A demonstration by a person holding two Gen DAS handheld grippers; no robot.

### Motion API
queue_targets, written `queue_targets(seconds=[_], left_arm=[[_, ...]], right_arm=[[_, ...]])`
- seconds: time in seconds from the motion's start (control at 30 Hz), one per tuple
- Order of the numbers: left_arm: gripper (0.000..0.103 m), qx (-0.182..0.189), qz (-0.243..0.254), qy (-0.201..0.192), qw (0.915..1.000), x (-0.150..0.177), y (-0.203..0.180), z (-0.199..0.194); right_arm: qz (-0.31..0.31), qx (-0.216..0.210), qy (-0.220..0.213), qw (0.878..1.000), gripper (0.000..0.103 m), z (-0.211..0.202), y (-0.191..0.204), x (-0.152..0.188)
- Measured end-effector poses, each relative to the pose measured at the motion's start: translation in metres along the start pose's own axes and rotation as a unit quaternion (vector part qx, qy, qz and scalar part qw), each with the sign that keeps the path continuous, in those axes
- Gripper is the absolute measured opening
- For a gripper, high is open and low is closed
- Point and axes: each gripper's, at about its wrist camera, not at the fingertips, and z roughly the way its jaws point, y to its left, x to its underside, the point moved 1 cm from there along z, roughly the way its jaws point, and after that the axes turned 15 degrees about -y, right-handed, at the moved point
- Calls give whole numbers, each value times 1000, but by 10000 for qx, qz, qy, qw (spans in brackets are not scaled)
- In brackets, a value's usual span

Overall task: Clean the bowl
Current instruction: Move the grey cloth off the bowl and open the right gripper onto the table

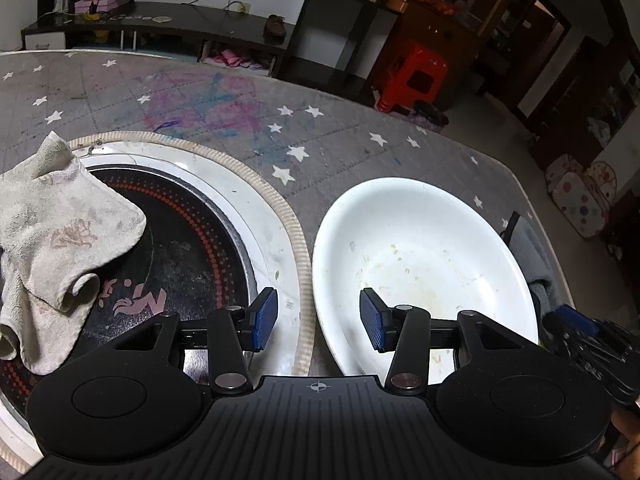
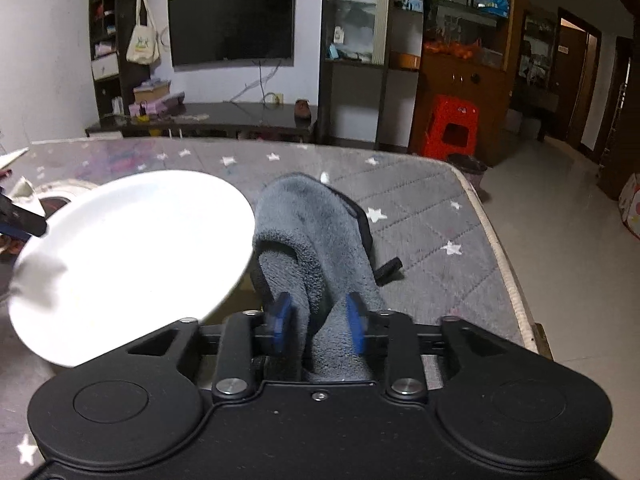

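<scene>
A white bowl [image 1: 424, 256] with food smears inside sits on the grey star-patterned table; it also shows in the right wrist view [image 2: 132, 248], overexposed. My left gripper [image 1: 318, 318] is open and empty, its right pad over the bowl's near left rim and its left pad over the round stove. A grey fleece cloth [image 2: 316, 240] lies just right of the bowl. My right gripper [image 2: 319, 322] has its blue pads on either side of the cloth's near end, closing on it; it shows at the right edge of the left wrist view [image 1: 576, 320].
A round induction stove [image 1: 180, 248] with a white rim is set in the table left of the bowl. A dirty beige rag [image 1: 56, 232] lies on it. The table's right edge [image 2: 500, 248] drops to the floor. A red stool [image 2: 452, 128] stands beyond.
</scene>
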Motion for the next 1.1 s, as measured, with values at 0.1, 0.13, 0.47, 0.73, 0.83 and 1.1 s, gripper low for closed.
queue_targets(seconds=[0.1,0.13,0.47,0.73,0.83,1.1], left_arm=[[47,-58,59,-3,10000,1,-1,0],[47,-86,92,-5,9999,1,-2,0],[54,-431,737,-366,9957,7,-3,-14],[58,-674,1012,-604,9907,18,20,-23],[59,-755,1088,-710,9886,20,29,-25],[63,-860,1024,-800,9878,23,50,-21]], right_arm=[[82,14,-116,9999,56,-9,-3,-1],[101,42,-151,9998,60,-11,-4,-1],[652,625,-544,9944,87,-37,-28,15],[973,975,-407,9896,89,-44,-43,33],[1110,1170,-260,9866,89,-40,-45,43],[1203,1263,-39,9847,96,-34,-46,57]])
